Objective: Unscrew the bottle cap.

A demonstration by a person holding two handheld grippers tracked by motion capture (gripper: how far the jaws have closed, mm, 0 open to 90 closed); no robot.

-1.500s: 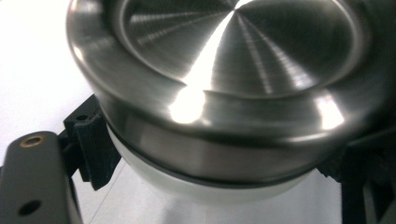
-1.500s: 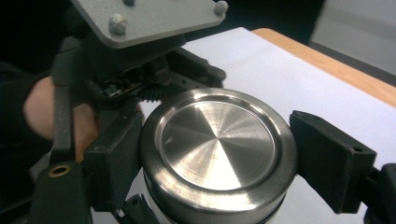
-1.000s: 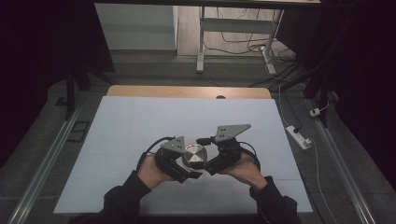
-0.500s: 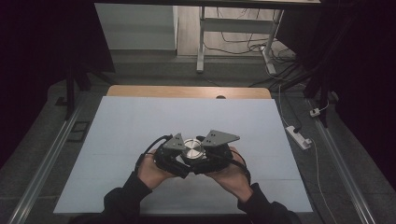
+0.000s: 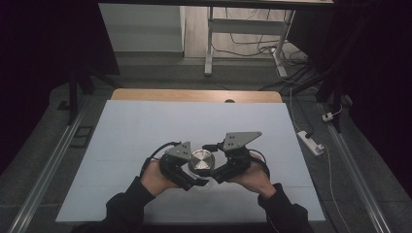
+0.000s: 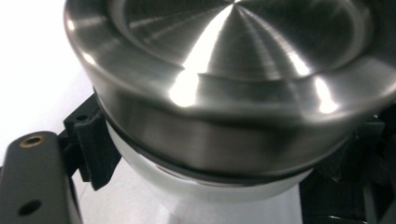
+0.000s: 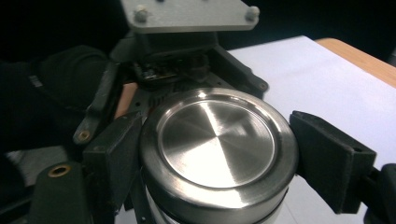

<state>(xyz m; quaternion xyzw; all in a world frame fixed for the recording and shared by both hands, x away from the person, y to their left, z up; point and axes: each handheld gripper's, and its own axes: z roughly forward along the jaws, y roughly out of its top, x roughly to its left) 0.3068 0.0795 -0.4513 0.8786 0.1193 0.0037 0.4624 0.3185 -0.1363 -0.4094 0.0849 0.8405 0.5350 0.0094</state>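
A jar with a brushed steel lid [image 5: 201, 161] and a pale body [image 6: 224, 196] stands on the white table [image 5: 145, 126], near its front edge. My left gripper [image 5: 193, 182] comes in from the left and is shut on the jar's body, with a black pad [image 6: 93, 144] pressed just under the lid [image 6: 224, 84]. My right gripper [image 5: 217, 174] comes in from the right. Its jaws have just been closing and now clamp the lid [image 7: 217, 140] from both sides, with one pad [image 7: 114, 163] against the lid's rim. The left gripper's grey plate [image 7: 187, 14] is behind the jar.
The white tabletop stretches away behind and beside the jar to a wooden strip [image 5: 194, 95] at its far edge. On the floor to the right lies a white power strip [image 5: 309, 141] with cables. Metal desk legs [image 5: 210, 43] stand beyond the table.
The right gripper's jaws have closed onto the lid, and its hand has shifted a little beside the jar. The left gripper and the jar have stayed in place.
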